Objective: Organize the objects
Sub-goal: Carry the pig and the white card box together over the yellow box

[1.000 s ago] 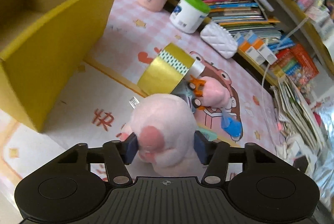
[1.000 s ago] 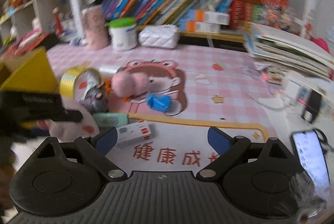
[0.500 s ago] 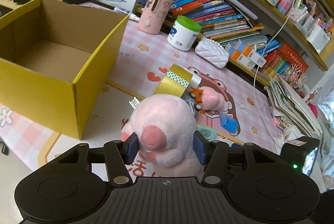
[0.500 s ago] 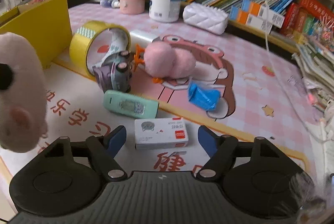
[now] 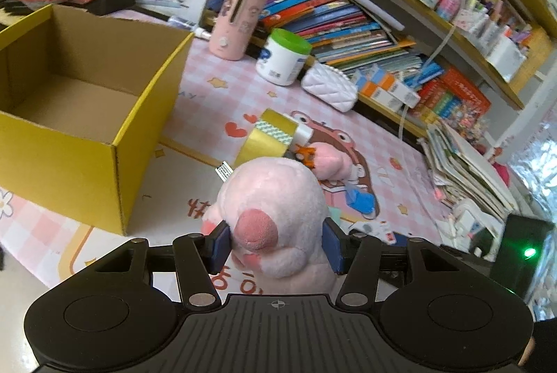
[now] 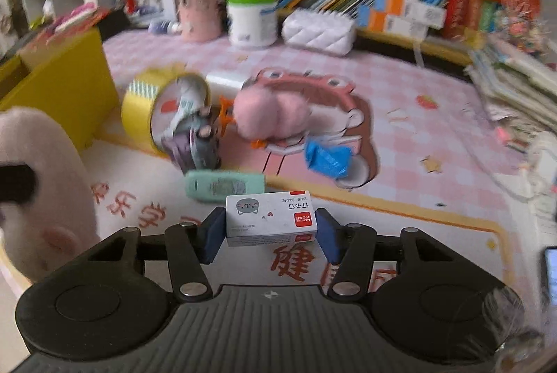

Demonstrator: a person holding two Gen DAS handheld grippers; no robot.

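The left gripper clamps a pink plush toy beside the open yellow box. The right gripper is closing around a white staple box on the tabletop.

Along the far side we see shelves packed with leaning books. In front of them, on the pink checked mat, stand a pink cylinder and, to its right, a white tub with a green lid and a white quilted pouch. At far right we see stacked papers.
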